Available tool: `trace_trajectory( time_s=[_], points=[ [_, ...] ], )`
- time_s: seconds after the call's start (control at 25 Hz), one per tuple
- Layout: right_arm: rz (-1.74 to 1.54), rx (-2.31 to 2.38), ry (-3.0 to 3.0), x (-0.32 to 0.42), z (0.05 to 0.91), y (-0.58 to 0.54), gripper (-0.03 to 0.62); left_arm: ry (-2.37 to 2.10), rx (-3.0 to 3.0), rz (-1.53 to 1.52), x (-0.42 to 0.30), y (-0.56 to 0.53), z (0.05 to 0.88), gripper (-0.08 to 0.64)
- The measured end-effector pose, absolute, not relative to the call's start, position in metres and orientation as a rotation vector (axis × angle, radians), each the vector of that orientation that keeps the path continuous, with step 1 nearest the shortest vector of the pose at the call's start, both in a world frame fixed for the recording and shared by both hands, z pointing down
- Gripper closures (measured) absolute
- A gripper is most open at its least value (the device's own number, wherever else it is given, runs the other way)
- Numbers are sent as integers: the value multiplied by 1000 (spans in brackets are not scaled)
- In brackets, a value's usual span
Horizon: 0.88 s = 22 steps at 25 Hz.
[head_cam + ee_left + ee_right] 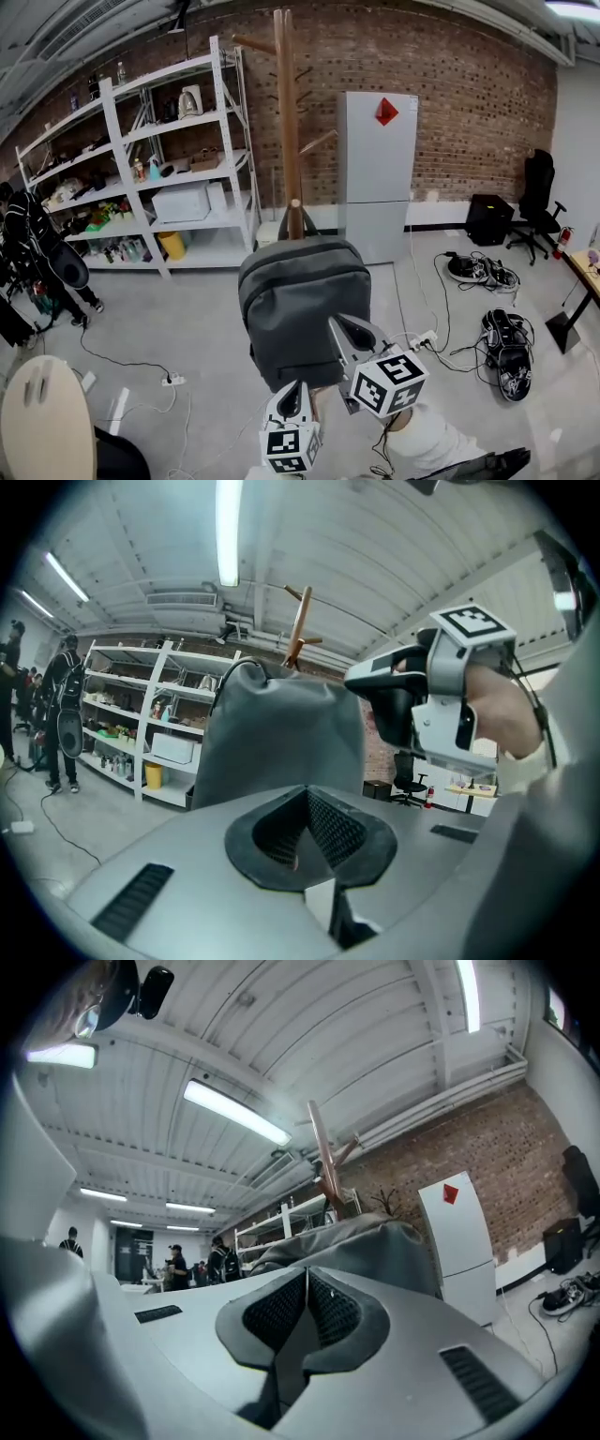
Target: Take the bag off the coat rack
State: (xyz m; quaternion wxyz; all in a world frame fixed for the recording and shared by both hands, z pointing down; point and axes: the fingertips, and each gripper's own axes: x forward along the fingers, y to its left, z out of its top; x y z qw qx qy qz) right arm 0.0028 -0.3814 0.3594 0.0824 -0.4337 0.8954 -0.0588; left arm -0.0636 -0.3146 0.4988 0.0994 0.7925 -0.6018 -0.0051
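A grey concrete floor (178,328) is running back to a brick wall (469,112). White shelving (159,159) is standing at 10 o'clock in the head view, a white cabinet (377,169) with a red diamond on it at 1 o'clock, and a black chair (536,202) at 3 o'clock. Cables (487,272) are lying loose on the floor at the right. The edge of a round pale surface (42,422) is showing at 8 o'clock, and a person (28,244) in dark clothes is standing at 9 o'clock.

The wooden coat rack (287,122) is rising at 12 o'clock. The grey bag (300,300) is hanging against its pole, with the top handle up by a short peg; whether the handle is looped over the peg cannot be told.

The left claw (292,392) is pointing up at 6 o'clock, just below the bag's bottom edge, with its jaws pressed together on nothing. The right claw (343,326) is lying over the bag's lower right corner at 5 o'clock, jaws likewise closed and empty; whether it is touching the fabric cannot be told. In each claw's own view the bag is filling the space just beyond the jaws at 12 o'clock.
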Motion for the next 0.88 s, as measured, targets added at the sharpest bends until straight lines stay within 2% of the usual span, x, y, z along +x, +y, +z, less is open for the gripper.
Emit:
trace_trajectory(
  time_s=[0.4, 0.68, 0.88],
  points=[
    [75, -1333, 2713, 1, 278, -420, 578, -1806, 2336, -14, -69, -311, 495, 558],
    [167, -1452, 2814, -2, 263, -467, 575, -1827, 2303, -17, -74, -309, 500, 558],
    [144, -1466, 2929, -15, 258, -494, 520, -1833, 2276, -20, -83, -311, 503, 558]
  ],
)
